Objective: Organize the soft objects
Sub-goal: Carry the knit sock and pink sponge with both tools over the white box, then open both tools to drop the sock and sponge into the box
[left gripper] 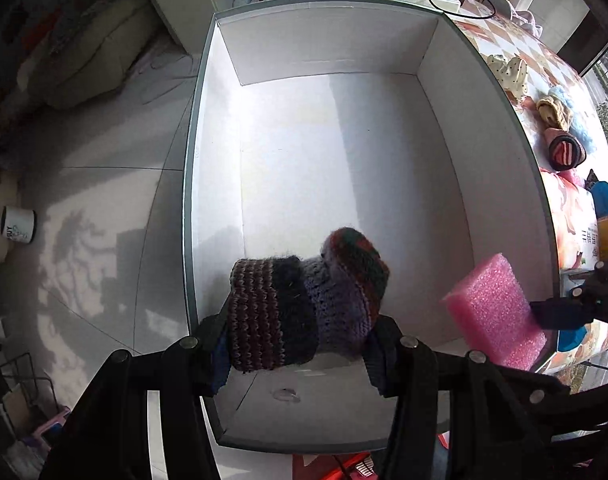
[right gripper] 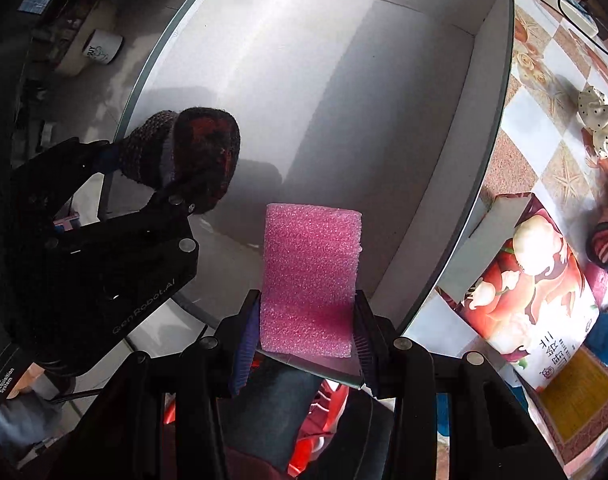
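My left gripper [left gripper: 300, 344] is shut on a striped knitted piece in dark maroon, purple, red and green [left gripper: 304, 300], held over the near end of a large white box [left gripper: 344, 160]. My right gripper [right gripper: 308, 336] is shut on a pink foam block [right gripper: 310, 276], held over the box's near right side. The block also shows in the left wrist view [left gripper: 496, 312], and the knitted piece in the right wrist view [right gripper: 188, 156]. The box floor is bare.
The box stands on a table with a patterned cloth [right gripper: 544, 128]. Right of the box lie a dotted cream cloth [left gripper: 508, 72], a yellow and blue knit [left gripper: 560, 112], a striped roll [left gripper: 566, 152], a blue item [left gripper: 606, 198] and a printed carton [right gripper: 532, 280]. A mug [left gripper: 18, 226] stands on the floor.
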{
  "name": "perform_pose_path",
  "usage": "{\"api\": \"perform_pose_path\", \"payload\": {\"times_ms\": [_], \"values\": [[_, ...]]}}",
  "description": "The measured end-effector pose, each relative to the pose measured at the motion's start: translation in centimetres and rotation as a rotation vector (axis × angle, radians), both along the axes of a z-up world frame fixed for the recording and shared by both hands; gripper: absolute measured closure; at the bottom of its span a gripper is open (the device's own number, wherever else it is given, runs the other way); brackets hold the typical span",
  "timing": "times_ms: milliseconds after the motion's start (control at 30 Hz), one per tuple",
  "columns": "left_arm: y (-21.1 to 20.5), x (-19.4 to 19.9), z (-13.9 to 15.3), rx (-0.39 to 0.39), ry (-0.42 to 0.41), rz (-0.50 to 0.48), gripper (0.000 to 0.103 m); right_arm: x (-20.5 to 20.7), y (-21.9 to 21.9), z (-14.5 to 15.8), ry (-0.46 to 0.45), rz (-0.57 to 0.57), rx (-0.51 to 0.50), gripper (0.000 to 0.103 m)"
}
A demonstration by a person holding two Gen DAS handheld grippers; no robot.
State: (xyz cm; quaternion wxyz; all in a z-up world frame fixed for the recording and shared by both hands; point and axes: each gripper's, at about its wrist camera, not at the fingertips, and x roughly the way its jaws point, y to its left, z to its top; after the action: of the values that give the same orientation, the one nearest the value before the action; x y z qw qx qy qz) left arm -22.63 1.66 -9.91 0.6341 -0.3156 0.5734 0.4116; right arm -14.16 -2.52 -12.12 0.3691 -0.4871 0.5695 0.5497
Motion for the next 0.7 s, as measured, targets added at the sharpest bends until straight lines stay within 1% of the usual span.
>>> {"api": "perform_pose_path", "payload": {"times_ms": [267,367,567,700], "values": [[0.0,0.2,0.2,0.014,0.007,-0.005,0.045,1.0,2.1,2.1,-0.038,-0.051,0.098,0.058],[-0.2,0.4,0.4,0.019,0.005,-0.008,0.045,1.6,2.9,2.7,-0.030,-0.067,0.110,0.058],[-0.8,0.8,0.4,0.021,0.004,-0.017,0.045,1.8,3.4,3.3,-0.024,-0.058,0.119,0.058],[-0.9,0.8,0.4,0.021,0.005,-0.023,0.045,2.2,2.2,3.2,-0.020,-0.060,0.123,0.058]]}}
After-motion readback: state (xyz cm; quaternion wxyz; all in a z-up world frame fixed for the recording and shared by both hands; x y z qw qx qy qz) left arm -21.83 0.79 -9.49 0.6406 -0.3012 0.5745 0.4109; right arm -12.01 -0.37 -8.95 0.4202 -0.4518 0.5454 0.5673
